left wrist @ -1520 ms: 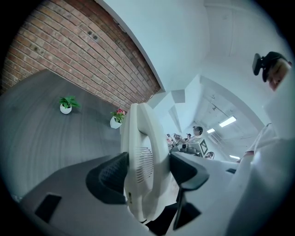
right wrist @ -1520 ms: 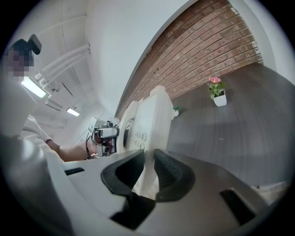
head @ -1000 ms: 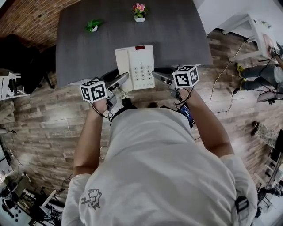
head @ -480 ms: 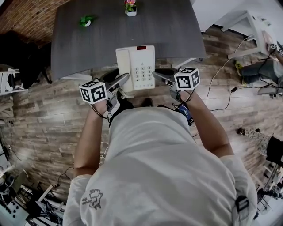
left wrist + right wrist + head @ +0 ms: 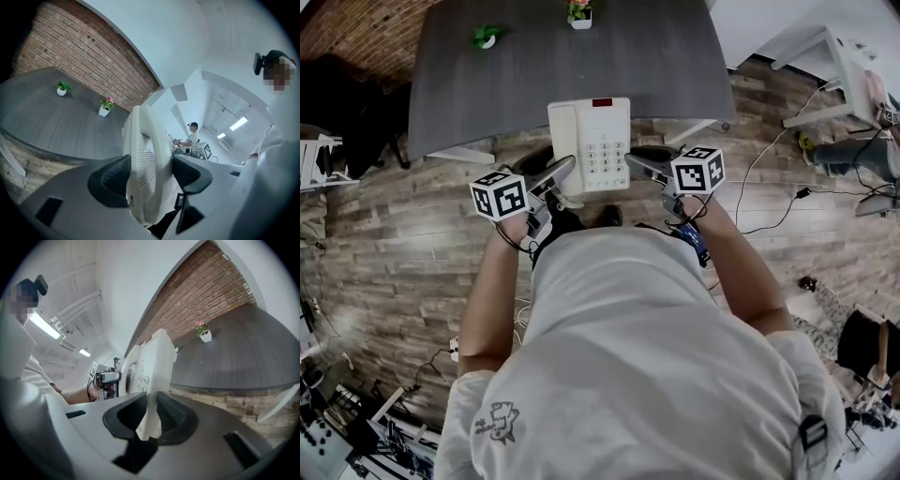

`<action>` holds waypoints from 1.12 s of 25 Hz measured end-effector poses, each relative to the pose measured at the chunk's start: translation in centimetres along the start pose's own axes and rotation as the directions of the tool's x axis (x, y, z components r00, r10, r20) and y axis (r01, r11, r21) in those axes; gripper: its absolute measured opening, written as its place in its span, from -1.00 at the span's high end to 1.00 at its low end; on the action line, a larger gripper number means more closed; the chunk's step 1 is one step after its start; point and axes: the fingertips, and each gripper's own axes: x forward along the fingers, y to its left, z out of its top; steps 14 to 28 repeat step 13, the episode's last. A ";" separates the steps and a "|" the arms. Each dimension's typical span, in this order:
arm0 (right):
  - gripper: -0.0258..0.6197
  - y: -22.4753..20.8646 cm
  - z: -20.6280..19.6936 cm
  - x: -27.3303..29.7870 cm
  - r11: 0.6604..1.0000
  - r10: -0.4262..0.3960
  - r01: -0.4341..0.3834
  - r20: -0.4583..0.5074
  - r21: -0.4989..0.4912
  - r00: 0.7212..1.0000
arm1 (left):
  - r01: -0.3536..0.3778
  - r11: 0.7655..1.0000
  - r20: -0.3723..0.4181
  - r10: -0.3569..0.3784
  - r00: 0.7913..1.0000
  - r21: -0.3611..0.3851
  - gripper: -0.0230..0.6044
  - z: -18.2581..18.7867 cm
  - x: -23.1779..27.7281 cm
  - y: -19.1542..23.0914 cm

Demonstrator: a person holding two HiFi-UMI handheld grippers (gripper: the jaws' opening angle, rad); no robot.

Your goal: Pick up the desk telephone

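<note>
Desk telephone point(image 5: 590, 145): held in the air between the two hand-held grippers, over the near edge of the tabletop point(image 5: 525, 84), keypad facing up. Left hand-held gripper point(image 5: 555, 174): jaws clenched wide across the telephone's handset side, pads bearing on both faces of it. Right hand-held gripper point(image 5: 639, 161): jaws clamped on the thin right edge beside the keypad. Both grasp from the near side, opposite each other. Two small potted plants point(image 5: 487, 37) stand well apart from the telephone at the tabletop's far side.
</note>
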 end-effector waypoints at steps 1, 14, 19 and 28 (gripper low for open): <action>0.69 0.1 0.0 0.0 1.000 0.000 0.000 -0.002 -0.001 1.000 | -0.001 1.000 0.001 0.001 1.000 -0.001 -0.03 0.0 -0.1 0.0; 0.69 0.1 0.0 -0.2 1.000 -0.003 0.003 -0.006 -0.005 1.000 | 0.000 1.000 0.010 0.000 1.000 -0.006 -0.03 -0.1 0.0 -0.2; 0.69 0.1 0.0 -0.2 1.000 -0.003 0.003 -0.006 -0.005 1.000 | 0.000 1.000 0.010 0.000 1.000 -0.006 -0.03 -0.1 0.0 -0.2; 0.69 0.1 0.0 -0.2 1.000 -0.003 0.003 -0.006 -0.005 1.000 | 0.000 1.000 0.010 0.000 1.000 -0.006 -0.03 -0.1 0.0 -0.2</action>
